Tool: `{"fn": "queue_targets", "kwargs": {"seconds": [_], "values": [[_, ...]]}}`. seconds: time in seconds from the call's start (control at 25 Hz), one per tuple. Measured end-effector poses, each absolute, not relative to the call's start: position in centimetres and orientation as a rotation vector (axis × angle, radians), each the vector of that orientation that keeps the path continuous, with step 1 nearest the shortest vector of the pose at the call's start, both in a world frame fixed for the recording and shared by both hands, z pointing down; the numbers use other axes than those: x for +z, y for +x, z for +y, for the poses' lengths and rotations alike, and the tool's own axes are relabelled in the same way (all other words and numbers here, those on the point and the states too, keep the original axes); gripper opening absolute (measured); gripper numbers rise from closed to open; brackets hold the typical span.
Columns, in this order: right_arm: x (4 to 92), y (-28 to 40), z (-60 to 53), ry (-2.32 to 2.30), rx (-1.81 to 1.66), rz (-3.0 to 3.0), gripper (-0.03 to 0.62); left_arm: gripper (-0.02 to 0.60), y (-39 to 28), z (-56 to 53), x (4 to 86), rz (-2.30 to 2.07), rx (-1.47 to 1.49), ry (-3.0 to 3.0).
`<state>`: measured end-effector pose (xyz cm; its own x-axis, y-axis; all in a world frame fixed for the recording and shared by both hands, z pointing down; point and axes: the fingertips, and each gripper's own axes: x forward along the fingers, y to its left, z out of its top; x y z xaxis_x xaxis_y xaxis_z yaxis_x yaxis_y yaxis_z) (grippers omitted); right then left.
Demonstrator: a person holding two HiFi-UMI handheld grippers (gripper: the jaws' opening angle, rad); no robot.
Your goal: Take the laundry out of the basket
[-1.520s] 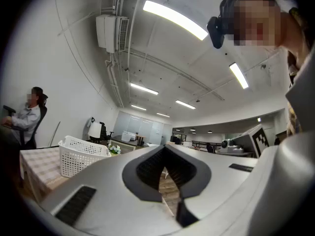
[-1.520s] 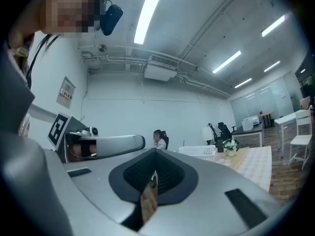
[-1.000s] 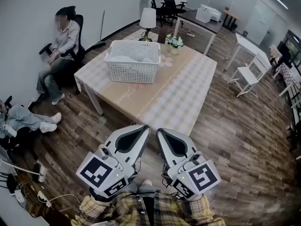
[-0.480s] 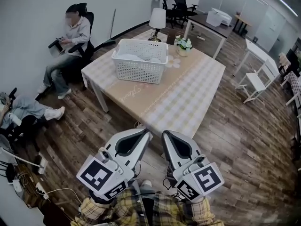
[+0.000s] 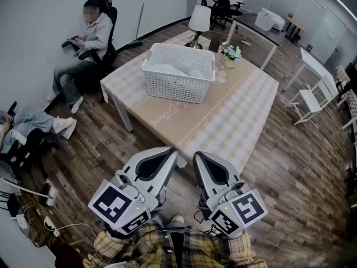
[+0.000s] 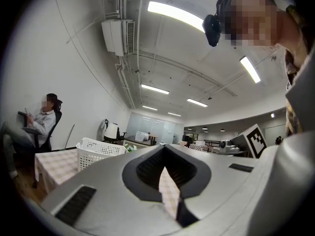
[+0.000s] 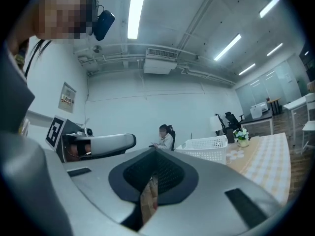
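A white plastic laundry basket (image 5: 178, 80) stands on the far-left part of a checked-cloth table (image 5: 223, 121). Pale laundry (image 5: 170, 69) lies inside it. Both grippers are held low, side by side, short of the table's near corner and far from the basket. My left gripper (image 5: 170, 151) is shut with nothing between its jaws. My right gripper (image 5: 197, 156) is shut and empty too. In the left gripper view the basket (image 6: 98, 151) shows beyond the shut jaws. In the right gripper view the basket (image 7: 206, 148) sits on the table to the right, and the left gripper (image 7: 106, 144) is alongside.
A table lamp (image 5: 199, 18) and a small flower pot (image 5: 231, 52) stand behind the basket. A person sits in a chair (image 5: 89, 38) left of the table, and another person's legs (image 5: 33, 124) are at the far left. A white chair (image 5: 309, 94) stands to the right. Cables (image 5: 39, 219) lie on the wood floor.
The table and basket have slid rightward in the head view as my viewpoint shifted. Both grippers stay shut and side by side, a little lower in the picture.
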<state>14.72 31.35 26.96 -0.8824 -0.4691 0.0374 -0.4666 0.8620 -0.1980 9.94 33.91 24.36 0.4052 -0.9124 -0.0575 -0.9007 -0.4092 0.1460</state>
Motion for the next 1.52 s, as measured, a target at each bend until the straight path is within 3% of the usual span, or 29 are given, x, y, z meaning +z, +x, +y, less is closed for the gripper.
{"fn": "queue_targets", "kwargs": {"seconds": [0.68, 1.52], "values": [[26.3, -1.7, 20.8, -0.922, -0.326, 3.016, 0.011, 0.012, -6.9, 23.2, 24.2, -1.534, -0.179, 2.577], [28.4, -7.7, 9.7, -1.038, -0.354, 3.027, 0.011, 0.012, -14.0, 12.4, 26.2, -1.459, -0.209, 2.557]]}}
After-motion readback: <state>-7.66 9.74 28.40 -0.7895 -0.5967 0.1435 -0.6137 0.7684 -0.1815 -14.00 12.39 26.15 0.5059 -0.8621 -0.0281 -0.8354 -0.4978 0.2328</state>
